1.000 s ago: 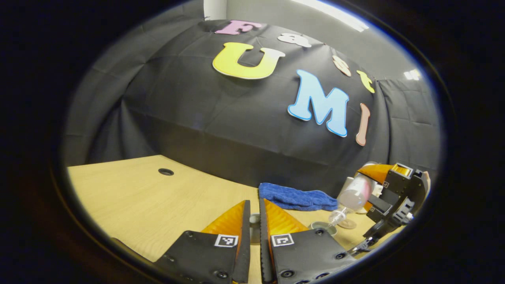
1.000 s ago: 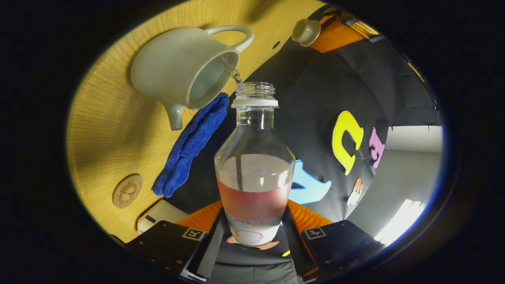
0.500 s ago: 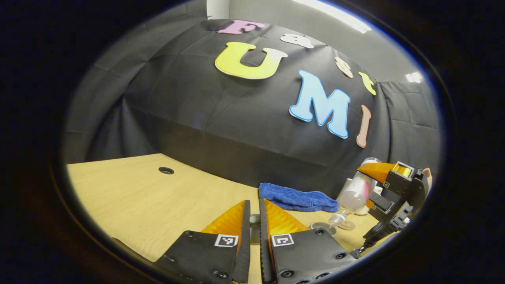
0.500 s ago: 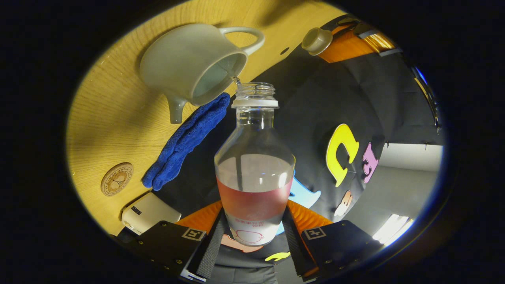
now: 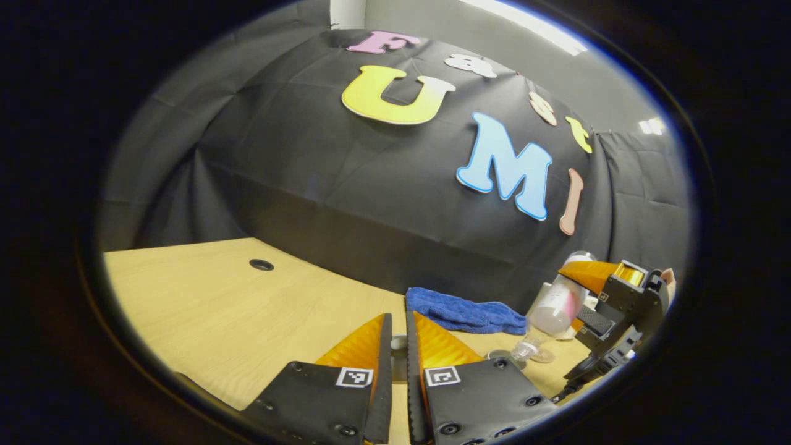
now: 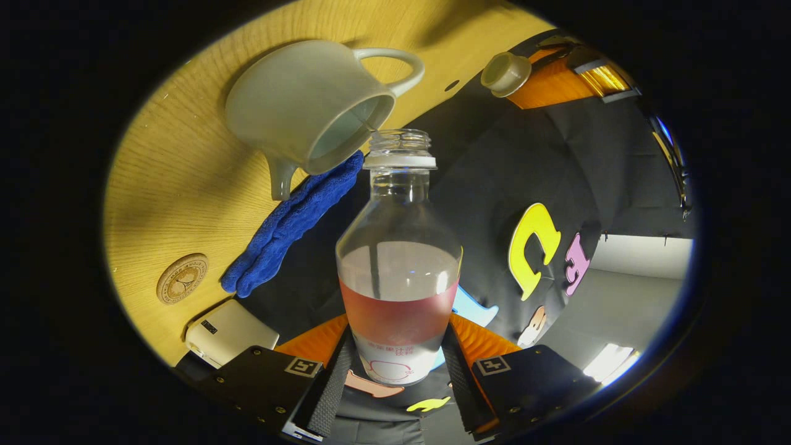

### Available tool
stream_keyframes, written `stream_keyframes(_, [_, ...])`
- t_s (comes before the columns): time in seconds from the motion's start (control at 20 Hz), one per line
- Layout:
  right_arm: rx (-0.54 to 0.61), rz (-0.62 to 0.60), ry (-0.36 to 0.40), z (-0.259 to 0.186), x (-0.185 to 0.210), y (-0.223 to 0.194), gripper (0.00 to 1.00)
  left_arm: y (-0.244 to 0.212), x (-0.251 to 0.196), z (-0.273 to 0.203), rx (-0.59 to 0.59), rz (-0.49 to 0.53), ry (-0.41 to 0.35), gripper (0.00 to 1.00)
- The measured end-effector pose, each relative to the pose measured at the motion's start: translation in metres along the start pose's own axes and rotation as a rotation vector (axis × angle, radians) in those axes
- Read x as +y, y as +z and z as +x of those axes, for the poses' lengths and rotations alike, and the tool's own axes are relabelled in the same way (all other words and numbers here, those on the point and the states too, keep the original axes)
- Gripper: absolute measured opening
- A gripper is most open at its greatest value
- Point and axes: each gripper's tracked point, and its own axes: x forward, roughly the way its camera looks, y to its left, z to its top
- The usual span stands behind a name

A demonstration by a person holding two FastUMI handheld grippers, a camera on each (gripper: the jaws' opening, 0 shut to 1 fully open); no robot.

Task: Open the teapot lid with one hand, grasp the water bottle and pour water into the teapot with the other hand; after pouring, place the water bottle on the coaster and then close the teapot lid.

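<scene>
Lid (image 6: pixel 505 72) is off the teapot (image 6: pixel 290 102) and held aloft in the left gripper (image 5: pixel 398 337), whose two fingers are closed on it; in the left gripper view it shows as a pale sliver in the narrow gap between them. Right gripper (image 6: pixel 395 361) is clamped on the lower body of the water bottle (image 6: pixel 398 259), both fingers pressing its sides, the bottle tipped with its open neck just beside the rim of the teapot's mouth. No stream is visible at the neck, and the bottle is roughly half full.

Assessment: lid removal and grasp are complete; pouring appears to be at or near its end. Outstanding steps are setting the bottle on the coaster (image 6: pixel 181 279) and refitting the lid.

Clearances: the coaster lies bare on the table (image 5: pixel 235 309), well apart from the teapot. A blue cloth (image 6: pixel 290 228) lies between the two, close under the teapot's spout, and a pale box (image 6: pixel 230 332) sits near the coaster toward the table edge. The route to the coaster looks open if the bottle passes above the cloth. The left side of the table offers free room for the lid hand.
</scene>
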Motion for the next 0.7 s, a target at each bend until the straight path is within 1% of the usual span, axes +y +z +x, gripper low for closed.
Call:
stream_keyframes(0.1, [-0.002,-0.001,0.001,0.0,0.0,0.001,0.75,0.0,0.0,0.0,0.001,0.0,-0.001,0.2])
stream_keyframes(0.15, [-0.002,0.004,0.006,0.0,0.002,0.001,0.75,0.0,0.0,0.001,0.002,0.001,-0.002,0.14])
stream_keyframes(0.2, [-0.003,0.011,0.012,0.001,0.002,0.002,0.75,-0.001,0.0,0.001,0.002,0.001,-0.002,0.17])
stream_keyframes(0.25, [-0.005,0.019,0.019,0.001,0.004,0.002,0.75,-0.001,-0.001,0.002,0.001,0.0,-0.002,0.17])
stream_keyframes(0.3, [-0.006,0.03,0.028,0.002,0.006,0.002,0.75,0.0,0.0,0.001,0.0,-0.001,-0.002,0.2])
stream_keyframes(0.4, [-0.001,0.067,0.054,0.004,0.013,0.0,0.75,-0.001,0.0,0.0,0.001,-0.001,-0.002,0.2])
stream_keyframes(0.5, [0.012,0.118,0.087,0.004,0.021,-0.006,0.75,-0.001,-0.001,0.001,0.002,0.0,-0.002,0.2])
stream_keyframes(0.55, [0.017,0.155,0.108,0.004,0.025,-0.008,0.75,-0.001,-0.001,0.001,0.002,0.0,-0.002,0.17])
stream_keyframes(0.6, [0.021,0.202,0.135,0.003,0.032,-0.011,0.76,-0.001,-0.001,0.001,0.003,0.001,-0.003,0.2])
stream_keyframes(0.65, [0.024,0.266,0.171,0.002,0.039,-0.013,0.75,-0.001,-0.001,0.001,0.003,0.001,-0.003,0.17])
stream_keyframes(0.7, [0.029,0.342,0.211,0.0,0.047,-0.014,0.76,-0.001,-0.001,0.0,0.003,0.001,-0.004,0.2])
